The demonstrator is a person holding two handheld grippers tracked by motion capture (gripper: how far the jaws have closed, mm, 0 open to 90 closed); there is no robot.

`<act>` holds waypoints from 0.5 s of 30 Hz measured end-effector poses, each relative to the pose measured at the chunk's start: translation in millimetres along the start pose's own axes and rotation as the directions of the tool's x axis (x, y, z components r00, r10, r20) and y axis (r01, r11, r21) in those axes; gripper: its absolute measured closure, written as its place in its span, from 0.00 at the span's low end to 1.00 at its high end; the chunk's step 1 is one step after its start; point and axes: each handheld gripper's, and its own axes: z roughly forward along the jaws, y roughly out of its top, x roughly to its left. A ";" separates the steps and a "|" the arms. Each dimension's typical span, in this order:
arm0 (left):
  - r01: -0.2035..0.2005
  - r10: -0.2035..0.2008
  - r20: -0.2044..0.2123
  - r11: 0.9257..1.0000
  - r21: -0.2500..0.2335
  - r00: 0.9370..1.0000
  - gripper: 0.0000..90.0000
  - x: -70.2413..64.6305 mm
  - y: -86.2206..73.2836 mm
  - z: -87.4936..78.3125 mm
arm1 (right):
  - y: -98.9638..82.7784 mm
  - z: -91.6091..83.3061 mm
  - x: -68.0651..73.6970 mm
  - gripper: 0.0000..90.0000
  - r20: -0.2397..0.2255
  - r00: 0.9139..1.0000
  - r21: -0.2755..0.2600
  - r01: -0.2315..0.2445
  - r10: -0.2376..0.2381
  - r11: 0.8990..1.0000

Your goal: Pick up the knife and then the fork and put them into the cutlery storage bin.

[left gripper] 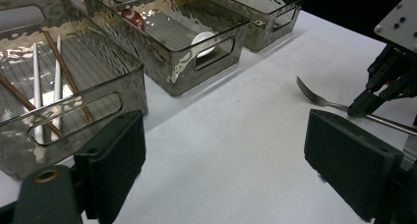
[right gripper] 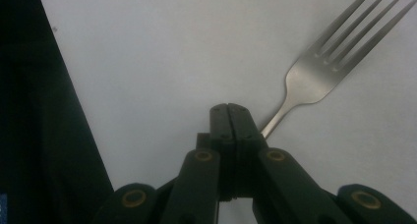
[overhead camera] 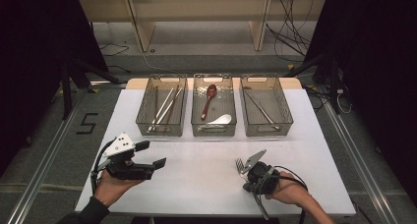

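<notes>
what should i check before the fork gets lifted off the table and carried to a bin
1. Grip: right gripper has its jaws shut on the fork at the handle, just below the head: ok.
2. Whether the grip is firm enough to lift: cannot tell.
3. Fork tines free, nothing lying on them: ok.
4. Left gripper open, off to the side, out of the way: ok.
5. Destination: right bin already holds a long metal utensil, likely the match; whether that is a fork: cannot tell.
6. Table between fork and bins free of obstacles: ok.
</notes>
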 end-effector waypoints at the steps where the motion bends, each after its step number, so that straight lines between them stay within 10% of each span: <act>1: 0.000 0.000 0.000 1.000 0.000 1.000 0.17 0.0 0.1 -0.1 | 0.2 0.6 0.7 1.00 -0.001 1.000 0.004 0.000 0.000 1.000; 15: -0.001 0.001 0.000 1.000 0.000 1.000 0.17 0.0 0.1 -0.1 | -4.0 -5.3 -4.6 1.00 0.131 0.991 0.087 0.030 -0.042 0.996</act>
